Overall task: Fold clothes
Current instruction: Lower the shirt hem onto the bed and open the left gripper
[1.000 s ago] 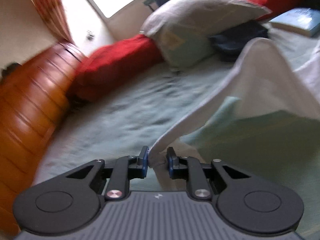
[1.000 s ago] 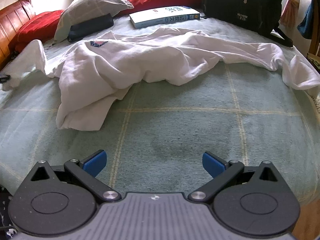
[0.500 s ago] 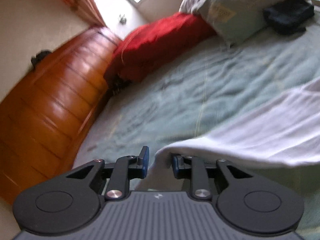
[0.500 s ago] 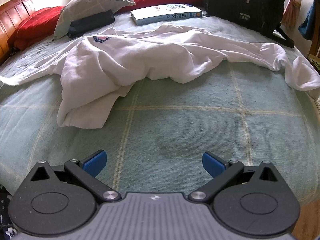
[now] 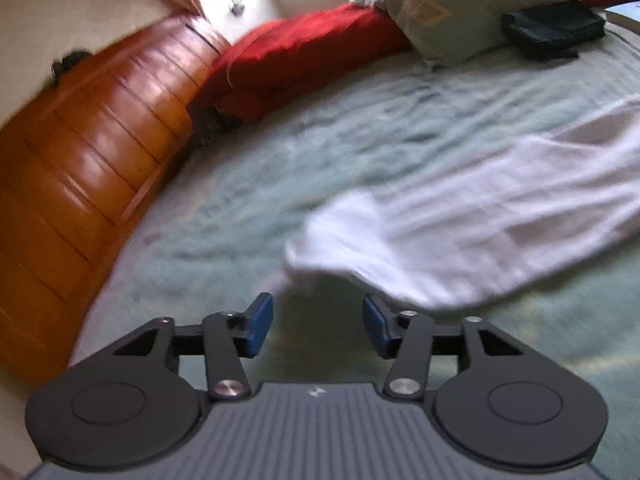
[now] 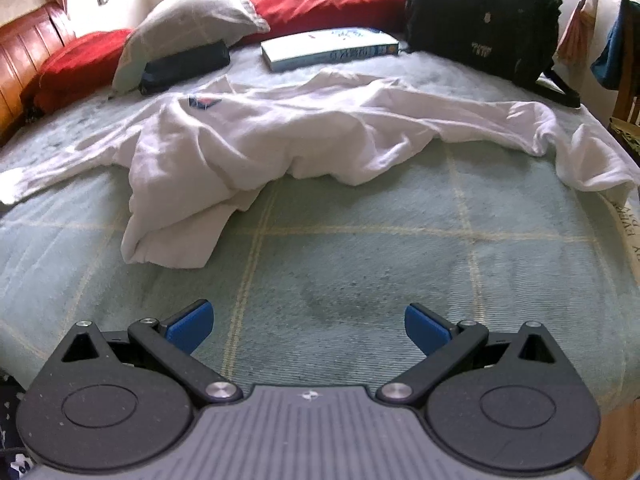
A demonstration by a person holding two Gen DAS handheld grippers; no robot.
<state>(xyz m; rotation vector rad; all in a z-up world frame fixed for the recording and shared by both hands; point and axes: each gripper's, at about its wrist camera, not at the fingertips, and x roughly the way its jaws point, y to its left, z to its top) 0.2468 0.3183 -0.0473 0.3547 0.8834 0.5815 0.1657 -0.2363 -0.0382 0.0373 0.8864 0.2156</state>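
The white shirt sprawls crumpled across the middle of the right wrist view, one sleeve trailing to the left edge of the frame, another running to the far right where its cuff bunches near the edge of the bed. A small dark emblem sits upper left of centre on the chest. The fabric reads as thin, light and limp: it creases freely, piles on itself at lower left of the heap, and would likely sag and drag rather than hold any shape. Best holds, by judgement, are a doubled hem or cuff, not a single layer mid-panel. In the left wrist view the sleeve end lies blurred on the cover at centre right, just above the left gripper, whose blue pads stand apart with nothing between them. The right gripper hangs at the bottom of its frame, fingers spread wide, well short of the cloth. The surface is a pale green bedspread with faint yellow check lines, soft and slightly fuzzy, likely to grip the cotton a little. Upper frame holds a grey pillow, red cushions, a book, a dark folded item and a black backpack; a wooden headboard curves along the left of the left wrist view.
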